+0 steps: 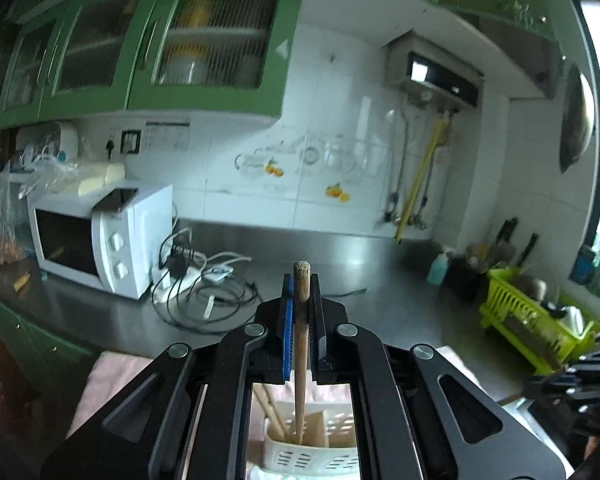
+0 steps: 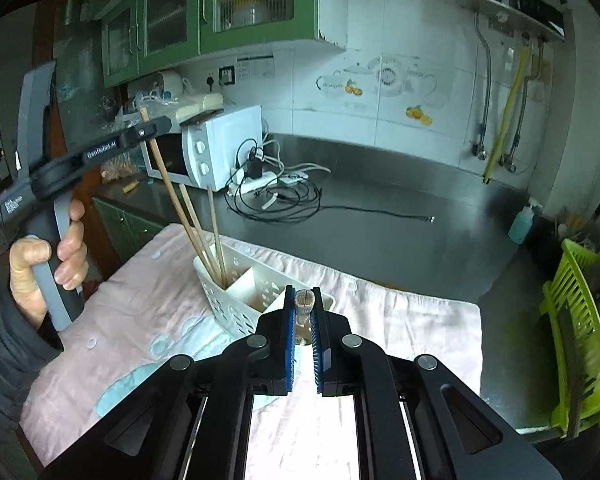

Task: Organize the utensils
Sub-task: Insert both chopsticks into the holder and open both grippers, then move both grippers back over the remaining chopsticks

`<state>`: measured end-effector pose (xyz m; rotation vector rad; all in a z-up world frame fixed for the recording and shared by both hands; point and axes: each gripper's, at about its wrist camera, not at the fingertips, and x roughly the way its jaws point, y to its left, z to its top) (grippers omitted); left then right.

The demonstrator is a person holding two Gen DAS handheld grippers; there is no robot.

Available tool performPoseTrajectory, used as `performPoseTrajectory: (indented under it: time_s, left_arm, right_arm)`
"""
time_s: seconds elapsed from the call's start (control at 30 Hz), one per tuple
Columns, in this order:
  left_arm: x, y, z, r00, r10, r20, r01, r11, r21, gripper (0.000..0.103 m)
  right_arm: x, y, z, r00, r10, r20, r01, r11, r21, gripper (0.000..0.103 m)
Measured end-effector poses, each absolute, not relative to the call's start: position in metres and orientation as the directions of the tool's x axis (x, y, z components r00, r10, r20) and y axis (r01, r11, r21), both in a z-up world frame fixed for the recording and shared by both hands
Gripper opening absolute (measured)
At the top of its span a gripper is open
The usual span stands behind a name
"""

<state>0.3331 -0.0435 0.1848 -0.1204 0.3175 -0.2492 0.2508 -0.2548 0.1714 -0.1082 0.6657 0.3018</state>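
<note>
My left gripper point(image 1: 301, 292) is shut on a wooden chopstick point(image 1: 300, 340) that stands upright, its lower end down in the white slotted utensil holder point(image 1: 312, 456). In the right wrist view the left gripper point(image 2: 148, 130) holds that chopstick point(image 2: 168, 184) above the holder point(image 2: 236, 304), beside two other chopsticks point(image 2: 216, 232) standing in the holder's left compartment. My right gripper point(image 2: 303, 300) is shut on a short wooden utensil handle point(image 2: 304, 304) just in front of the holder.
The holder stands on a pink cloth point(image 2: 400, 312) on a steel counter point(image 2: 380, 220). A white microwave point(image 2: 216, 148), a tangle of cables point(image 2: 276, 192), a blue soap bottle point(image 2: 522, 224) and a green dish rack point(image 2: 580, 340) are around.
</note>
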Motion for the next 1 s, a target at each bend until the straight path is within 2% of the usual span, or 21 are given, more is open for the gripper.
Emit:
performPoseTrajectory:
  time_s: [0.2,0.3,0.37,0.4,0.43,0.5,0.57,0.73,0.8,1.0]
  left_arm:
    - [0.351,-0.041,0.162,0.892,-0.247,-0.377,0.198,0.966,-0.164,0.006]
    - [0.351,-0.042,0.159,0.885,-0.257,-0.388,0.207,0.964,-0.165,0.009]
    - [0.349,-0.042,0.159,0.882,-0.265,-0.39,0.213,0.962,-0.171,0.021]
    - [0.346,-0.042,0.16,0.886,-0.26,-0.383,0.21,0.963,-0.167,0.037]
    - [0.342,-0.043,0.16,0.892,-0.251,-0.376,0.204,0.966,-0.16,0.046]
    - [0.335,-0.043,0.162,0.892,-0.257,-0.372,0.214,0.965,-0.153,0.047]
    - [0.327,-0.042,0.164,0.89,-0.257,-0.375,0.216,0.965,-0.148,0.049]
    - [0.291,-0.032,0.166,0.898,-0.245,-0.364,0.207,0.968,-0.142,0.074]
    - [0.27,-0.027,0.163,0.898,-0.245,-0.365,0.207,0.968,-0.141,0.083]
    - [0.21,-0.013,0.144,0.894,-0.216,-0.392,0.179,0.975,-0.131,0.091]
  right_arm:
    - [0.259,-0.254,0.164,0.733,0.252,-0.632,-0.311,0.95,0.018,0.007]
    - [0.264,-0.253,0.162,0.73,0.248,-0.636,-0.31,0.951,0.014,0.008]
    - [0.266,-0.252,0.161,0.726,0.252,-0.64,-0.316,0.949,0.014,0.009]
    - [0.266,-0.252,0.161,0.729,0.249,-0.638,-0.314,0.949,0.011,0.015]
    - [0.266,-0.253,0.161,0.733,0.241,-0.636,-0.308,0.951,0.007,0.018]
    - [0.265,-0.255,0.162,0.735,0.241,-0.633,-0.302,0.953,0.012,0.025]
    - [0.26,-0.257,0.165,0.747,0.243,-0.619,-0.299,0.954,0.014,0.027]
    - [0.232,-0.261,0.176,0.77,0.249,-0.587,-0.296,0.955,0.018,0.04]
    - [0.212,-0.26,0.176,0.779,0.25,-0.575,-0.294,0.956,0.017,0.049]
    - [0.156,-0.251,0.149,0.764,0.272,-0.585,-0.3,0.953,0.052,0.058]
